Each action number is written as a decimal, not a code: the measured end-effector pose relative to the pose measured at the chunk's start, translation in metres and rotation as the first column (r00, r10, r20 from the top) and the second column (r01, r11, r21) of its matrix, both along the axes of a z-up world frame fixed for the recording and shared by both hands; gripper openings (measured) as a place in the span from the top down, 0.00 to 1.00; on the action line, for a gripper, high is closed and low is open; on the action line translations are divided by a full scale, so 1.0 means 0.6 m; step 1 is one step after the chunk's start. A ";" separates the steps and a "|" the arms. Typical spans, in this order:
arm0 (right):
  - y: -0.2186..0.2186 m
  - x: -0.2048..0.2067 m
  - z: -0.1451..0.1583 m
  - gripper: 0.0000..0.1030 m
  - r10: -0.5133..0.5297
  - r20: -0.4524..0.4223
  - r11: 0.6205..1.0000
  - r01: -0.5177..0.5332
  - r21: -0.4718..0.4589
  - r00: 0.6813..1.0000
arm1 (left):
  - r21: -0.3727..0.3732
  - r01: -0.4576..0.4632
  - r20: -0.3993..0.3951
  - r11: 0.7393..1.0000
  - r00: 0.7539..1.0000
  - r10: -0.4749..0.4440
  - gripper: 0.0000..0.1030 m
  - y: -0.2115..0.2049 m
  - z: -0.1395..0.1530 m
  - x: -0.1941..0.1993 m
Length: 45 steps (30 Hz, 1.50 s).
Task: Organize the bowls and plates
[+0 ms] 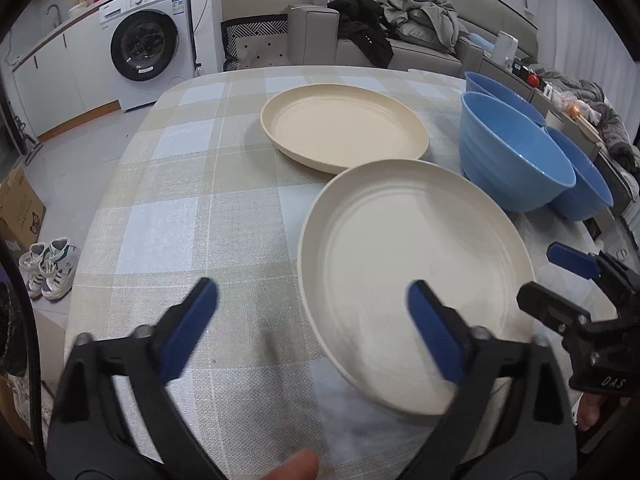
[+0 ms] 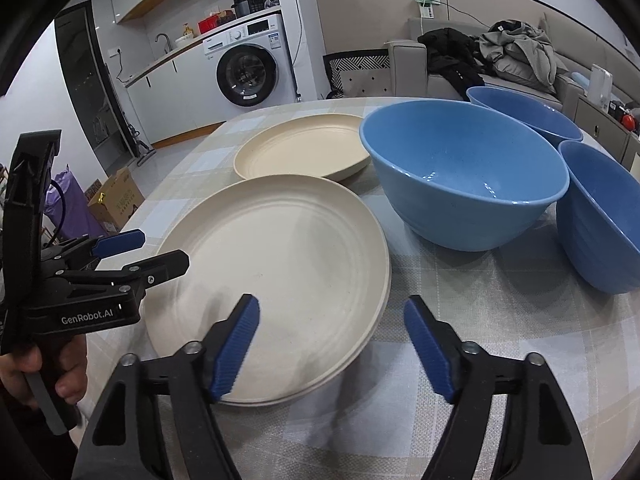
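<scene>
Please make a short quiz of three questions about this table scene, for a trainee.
1. How many blue bowls are on the table?
2. True or false: the near plate lies stacked on the far plate.
3. Is the left gripper (a) open, holding nothing, or (b) shut on a plate?

Key:
1. Three: big bowl, back bowl, right bowl.
2. False; they lie apart.
3. (a); the right gripper likewise.

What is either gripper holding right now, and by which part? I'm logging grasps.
Nothing is held. The left gripper and the right gripper are both open, fingers straddling opposite rims of the near plate without pressing it.
</scene>
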State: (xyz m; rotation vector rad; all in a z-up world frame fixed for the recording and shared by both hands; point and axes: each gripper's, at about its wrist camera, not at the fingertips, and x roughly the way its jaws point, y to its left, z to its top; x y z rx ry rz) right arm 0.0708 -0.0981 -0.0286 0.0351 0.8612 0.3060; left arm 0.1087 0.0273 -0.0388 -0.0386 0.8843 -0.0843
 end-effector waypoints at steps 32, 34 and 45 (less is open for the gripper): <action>0.001 0.030 0.104 0.02 0.027 0.152 0.998 -0.034 0.049 0.988 | 0.021 -0.089 0.066 0.996 0.994 0.087 0.01 0.032 0.066 0.046; 0.004 0.041 0.111 0.02 0.028 0.156 0.998 -0.037 0.051 0.987 | 0.020 -0.093 0.067 0.995 0.994 0.092 0.01 0.036 0.070 0.051; 0.003 0.099 0.151 0.02 0.012 0.157 0.998 -0.021 0.058 0.987 | -0.004 -0.106 0.057 0.994 0.993 0.106 0.01 0.048 0.085 0.091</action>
